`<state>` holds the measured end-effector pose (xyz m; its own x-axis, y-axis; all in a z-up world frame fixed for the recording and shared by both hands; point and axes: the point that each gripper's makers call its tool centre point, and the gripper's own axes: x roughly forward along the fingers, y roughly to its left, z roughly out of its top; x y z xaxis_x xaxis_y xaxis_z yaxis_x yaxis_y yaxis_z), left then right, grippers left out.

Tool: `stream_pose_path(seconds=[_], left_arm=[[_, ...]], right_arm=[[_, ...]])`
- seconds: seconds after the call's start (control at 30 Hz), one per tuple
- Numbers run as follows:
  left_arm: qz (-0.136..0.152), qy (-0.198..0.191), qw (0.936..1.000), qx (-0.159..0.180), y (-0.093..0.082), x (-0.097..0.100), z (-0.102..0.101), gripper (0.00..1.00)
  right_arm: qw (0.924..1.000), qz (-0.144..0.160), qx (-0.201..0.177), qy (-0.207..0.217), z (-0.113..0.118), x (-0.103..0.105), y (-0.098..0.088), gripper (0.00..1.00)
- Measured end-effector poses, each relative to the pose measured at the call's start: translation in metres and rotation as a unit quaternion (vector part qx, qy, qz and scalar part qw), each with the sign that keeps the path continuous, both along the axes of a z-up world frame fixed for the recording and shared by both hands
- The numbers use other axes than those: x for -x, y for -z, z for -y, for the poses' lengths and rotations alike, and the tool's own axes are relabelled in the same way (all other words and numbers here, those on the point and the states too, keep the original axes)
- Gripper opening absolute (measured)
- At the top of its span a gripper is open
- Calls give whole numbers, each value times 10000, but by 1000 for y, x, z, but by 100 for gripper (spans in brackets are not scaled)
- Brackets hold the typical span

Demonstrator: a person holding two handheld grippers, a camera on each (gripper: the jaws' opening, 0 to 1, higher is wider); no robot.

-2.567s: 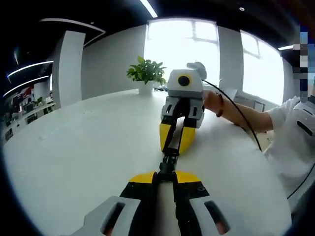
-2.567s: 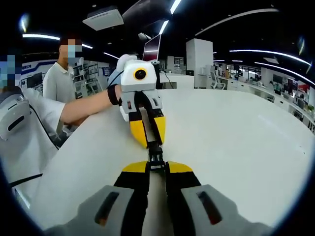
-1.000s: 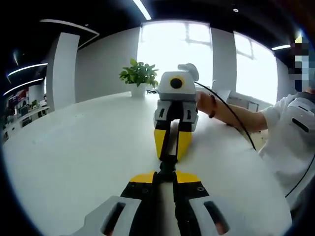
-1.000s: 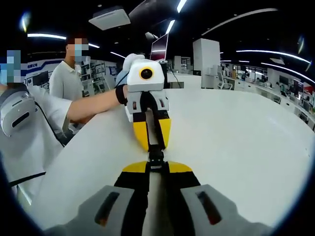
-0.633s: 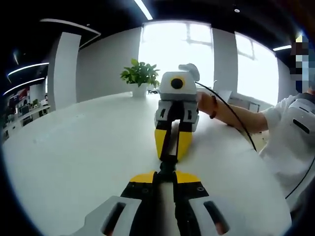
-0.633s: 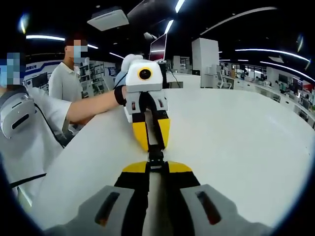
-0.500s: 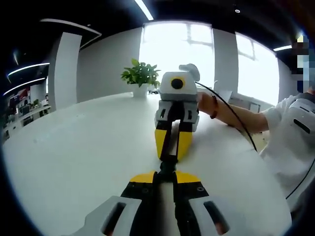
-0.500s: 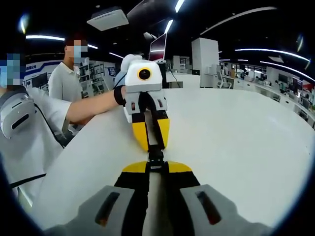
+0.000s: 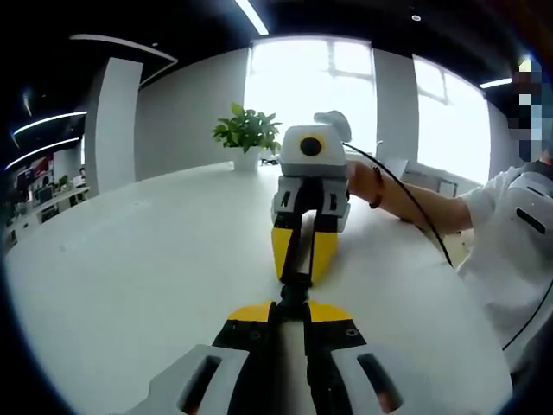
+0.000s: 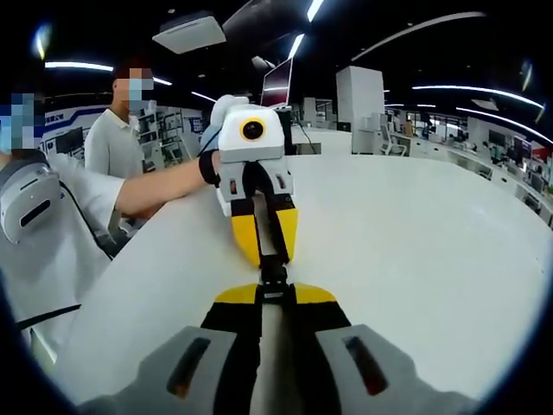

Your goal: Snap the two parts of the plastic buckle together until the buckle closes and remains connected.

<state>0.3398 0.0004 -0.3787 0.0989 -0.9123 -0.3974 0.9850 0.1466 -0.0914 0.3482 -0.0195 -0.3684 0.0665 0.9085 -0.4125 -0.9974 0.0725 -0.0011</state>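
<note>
At the bottom centre of the left gripper view, the left gripper point(image 9: 290, 309) has its yellow-tipped jaws pinched narrow on the near end of the black plastic buckle point(image 9: 294, 290), which sits just above them in the middle of the frame, over the white table point(image 9: 138, 268). Directly beyond it, the right gripper point(image 9: 300, 264) comes in nose-to-nose, its jaws likewise closed tight on the far end of the buckle. The right gripper view shows the same arrangement mirrored: the right gripper point(image 10: 275, 294) at lower centre clamps the buckle point(image 10: 274, 275), and the left gripper point(image 10: 264, 251) faces it from just above. The two halves look touching or already seated, but the seam is too small and dark to tell whether the latch has caught. To do this step well, I would judge that both grips should be kept squarely in line, so the prongs enter straight, and pushed along that one axis without twisting; a skewed push could jam one prong. Holding low over the table keeps the buckle in sight. Farther back, a sleeve point(image 9: 510, 207) shows at the right edge, and a potted plant point(image 9: 247, 134) stands at upper centre near the window.
</note>
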Motion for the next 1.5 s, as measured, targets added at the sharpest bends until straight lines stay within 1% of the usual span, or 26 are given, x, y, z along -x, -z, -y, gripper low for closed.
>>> stream_pose_path(seconds=[0.07, 0.13, 0.23, 0.3, 0.47, 0.6, 0.67, 0.7, 0.83, 0.87, 1.07, 1.13, 1.17, 1.2, 1.23, 1.3, 1.37, 1.4, 1.47, 1.5], left_arm=[[1, -4, 10000, 0, 0, 0, 0, 10], [-5, -16, 10000, 4, 0, 0, 0, 10], [10, -22, 10000, 4, 0, 0, 0, 10], [21, -15, 10000, -1, 0, 1, 0, 10], [69, 54, 10000, 2, 0, 1, 1, 9], [9, 146, 9999, 10, 0, 0, 0, 9], [23, 166, 9999, 3, 0, 0, 0, 9], [6, 224, 9997, 10, 0, 2, 1, 9], [-25, 231, 9997, 36, 0, 3, 1, 9], [-32, 262, 9996, 41, 0, 4, 1, 9], [-54, 269, 9996, 41, 0, 6, 2, 9], [-61, 291, 9995, 49, 0, 7, 3, 9], [-89, 365, 9993, 49, 1, 10, 7, 9], [-40, 338, 9994, 19, 0, 9, 6, 9], [7, 334, 9994, 4, 0, 8, 5, 9], [-7, 312, 9995, 48, -1, 7, 2, 9], [3, 318, 9995, 79, -2, 8, 1, 9], [-4, 335, 9994, 61, -3, 8, 0, 9], [5, 327, 9994, 56, -3, 10, 0, 9], [10, 332, 9994, 69, -3, 11, 0, 9]], right_arm=[[10000, -67, -25, 55, 0, 0, 0, 9], [10000, -53, -47, 52, 0, -2, 0, 9], [9998, -152, -87, 124, 0, -3, 0, 8], [9998, -133, -91, 111, 1, -3, 0, 8], [9996, -227, -115, 125, 1, -2, 0, 8], [9996, -241, -132, 112, 0, 3, 0, 8], [9996, -219, -126, 104, 1, 1, 0, 8], [9997, -215, -108, 25, 1, 3, 0, 8], [9994, -284, -167, 61, 1, 4, 0, 8], [9996, -241, -152, 6, 1, 5, 0, 8], [9995, -270, -135, 10, 0, 10, 0, 8], [9996, -233, -143, -33, -1, 10, 0, 8], [9994, -292, -190, -44, -4, 11, 0, 8], [9997, -157, -125, -102, -5, 12, -2, 8], [9994, -310, -144, 4, -5, 11, -2, 8], [9993, -280, -234, -33, -3, 13, -2, 8], [9994, -281, -220, -30, -5, 12, -3, 8], [9995, -223, -200, -65, -5, 13, -3, 8], [9993, -295, -224, -33, -5, 11, -3, 8], [9994, -273, -221, -56, -5, 12, -2, 8]])
